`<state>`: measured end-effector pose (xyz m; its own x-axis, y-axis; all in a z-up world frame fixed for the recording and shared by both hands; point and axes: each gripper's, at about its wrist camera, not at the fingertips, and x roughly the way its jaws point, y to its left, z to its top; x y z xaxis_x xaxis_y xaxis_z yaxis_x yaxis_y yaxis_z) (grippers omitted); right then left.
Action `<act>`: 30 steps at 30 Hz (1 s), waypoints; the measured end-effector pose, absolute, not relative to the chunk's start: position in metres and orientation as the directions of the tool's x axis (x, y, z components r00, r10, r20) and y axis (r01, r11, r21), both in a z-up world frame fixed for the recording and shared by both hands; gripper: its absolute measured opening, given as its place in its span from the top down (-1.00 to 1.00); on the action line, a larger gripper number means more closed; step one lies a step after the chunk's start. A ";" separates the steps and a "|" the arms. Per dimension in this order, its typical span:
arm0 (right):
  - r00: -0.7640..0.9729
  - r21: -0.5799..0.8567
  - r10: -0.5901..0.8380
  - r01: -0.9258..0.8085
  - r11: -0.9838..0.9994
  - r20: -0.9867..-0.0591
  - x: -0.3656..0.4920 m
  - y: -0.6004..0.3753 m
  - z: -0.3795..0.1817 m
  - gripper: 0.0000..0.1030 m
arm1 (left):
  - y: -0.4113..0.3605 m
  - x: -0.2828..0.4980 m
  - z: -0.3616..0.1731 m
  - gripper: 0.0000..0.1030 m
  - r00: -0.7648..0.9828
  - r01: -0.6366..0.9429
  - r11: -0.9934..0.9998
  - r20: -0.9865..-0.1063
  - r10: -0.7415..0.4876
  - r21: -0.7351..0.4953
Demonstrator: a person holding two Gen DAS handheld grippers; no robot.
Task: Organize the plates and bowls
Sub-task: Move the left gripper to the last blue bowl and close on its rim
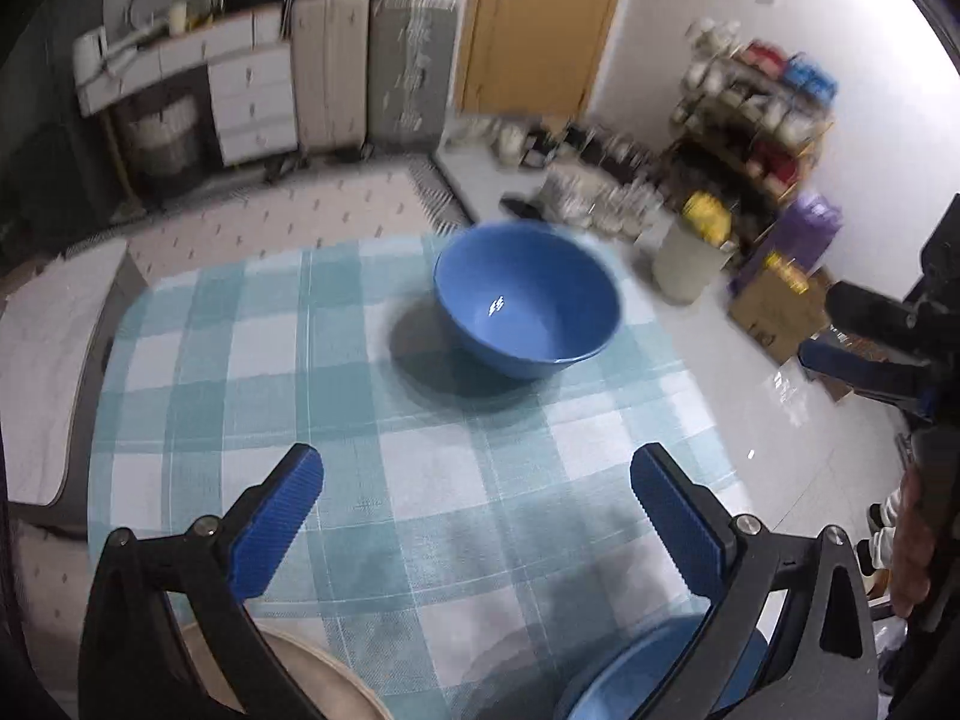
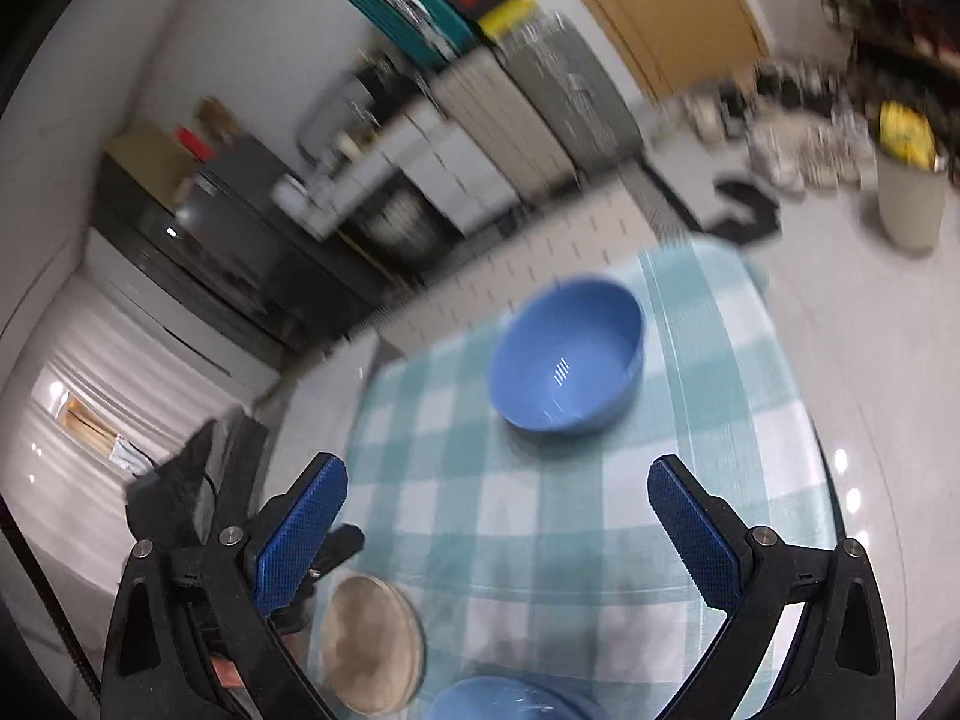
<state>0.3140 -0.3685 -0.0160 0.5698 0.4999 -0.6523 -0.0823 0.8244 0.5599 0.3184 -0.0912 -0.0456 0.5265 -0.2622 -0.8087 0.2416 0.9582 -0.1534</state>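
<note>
Two handheld grippers hang above a table covered with a teal and white checked cloth (image 1: 252, 360). Both pictures are blurred.

Nearest, in the left wrist view, the left gripper (image 1: 477, 504) has its two blue ribbed fingers (image 1: 279, 519) spread wide apart, released, with nothing between them. Under them, at the near edge of the table, lies a beige plate (image 1: 327, 681) toward the left corner, round and shallow, only partly in view. Just beside it to the right is a blue dish (image 1: 624, 684), also cut off by the picture's edge; whether it is a plate or a bowl cannot be told.

In the right wrist view, the right gripper (image 2: 498, 507) is likewise spread wide and empty. The beige plate (image 2: 372, 645) shows more fully here, flat on the cloth with a thin raised rim and a mottled surface.

Farther on, toward the far edge of the table, a blue bowl (image 1: 528, 300) stands upright and empty, well apart from the near dishes. It is deep and round, plain glossy blue, with a small glint of light inside.

Beyond the table are a patterned rug (image 1: 288, 216) and a wooden door (image 1: 540, 24).
</note>
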 end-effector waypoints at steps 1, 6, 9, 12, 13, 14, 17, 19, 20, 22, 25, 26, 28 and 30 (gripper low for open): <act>0.560 0.547 0.487 -0.070 0.834 -0.670 0.325 -0.368 -0.024 -0.99 | -0.096 0.330 -0.049 -1.00 0.513 0.252 0.951 -0.809 -0.287 -0.178; 0.482 0.470 0.439 -0.063 0.880 -0.758 0.362 -0.357 -0.052 -0.99 | -0.116 0.383 -0.074 -1.00 0.439 0.249 0.957 -0.863 -0.249 -0.150; 0.452 0.459 0.430 -0.050 0.887 -0.781 0.369 -0.354 -0.071 -0.99 | -0.121 0.410 -0.090 -1.00 0.385 0.233 0.957 -0.887 -0.254 -0.173; 0.453 0.456 0.421 -0.037 0.889 -0.786 0.376 -0.353 -0.085 -0.99 | -0.129 0.432 -0.105 -0.96 0.365 0.242 0.959 -0.902 -0.229 -0.145; 0.460 0.455 0.421 -0.042 0.890 -0.782 0.379 -0.352 -0.090 -0.99 | -0.132 0.436 -0.108 -0.94 0.362 0.250 0.958 -0.904 -0.228 -0.141; 0.465 0.466 0.441 -0.068 0.882 -0.767 0.381 -0.349 -0.094 -0.99 | -0.135 0.442 -0.111 -0.92 0.356 0.257 0.956 -0.907 -0.227 -0.139; 0.480 0.450 0.433 -0.088 0.889 -0.763 0.389 -0.342 -0.105 -0.98 | -0.144 0.456 -0.119 -0.64 0.336 0.261 0.957 -0.918 -0.210 -0.123; 0.492 0.451 0.432 -0.088 0.888 -0.755 0.392 -0.339 -0.108 -0.98 | -0.147 0.463 -0.122 -0.53 0.329 0.261 0.958 -0.922 -0.205 -0.120; 0.491 0.442 0.425 -0.089 0.893 -0.761 0.394 -0.338 -0.109 -0.98 | -0.149 0.468 -0.125 -0.42 0.318 0.267 0.956 -0.925 -0.207 -0.123; 0.480 0.432 0.419 -0.091 0.897 -0.771 0.397 -0.336 -0.113 -0.98 | -0.153 0.475 -0.131 -0.15 0.296 0.270 0.956 -0.935 -0.195 -0.114; 0.500 0.445 0.416 -0.066 0.893 -0.760 0.397 -0.340 -0.116 -0.98 | -0.155 0.484 -0.135 -0.01 0.285 0.273 0.955 -0.939 -0.192 -0.113; 0.513 0.456 0.417 -0.056 0.888 -0.751 0.397 -0.342 -0.115 -0.98 | -0.156 0.487 -0.136 -0.01 0.279 0.272 0.955 -0.941 -0.193 -0.115; 0.517 0.455 0.406 -0.036 0.890 -0.753 0.398 -0.343 -0.115 -0.98 | -0.154 0.495 -0.140 0.24 0.257 0.257 0.957 -0.945 -0.202 -0.134; 0.515 0.449 0.395 -0.022 0.893 -0.761 0.399 -0.345 -0.118 -0.98 | -0.154 0.500 -0.143 0.39 0.230 0.258 0.952 -0.947 -0.226 -0.165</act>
<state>0.3991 -0.3454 -0.1181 0.5151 0.3951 -0.7607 -0.0219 0.8932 0.4491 0.5000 -0.1536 -0.1434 0.2295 -0.2262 -0.9467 0.2580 0.9520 -0.1649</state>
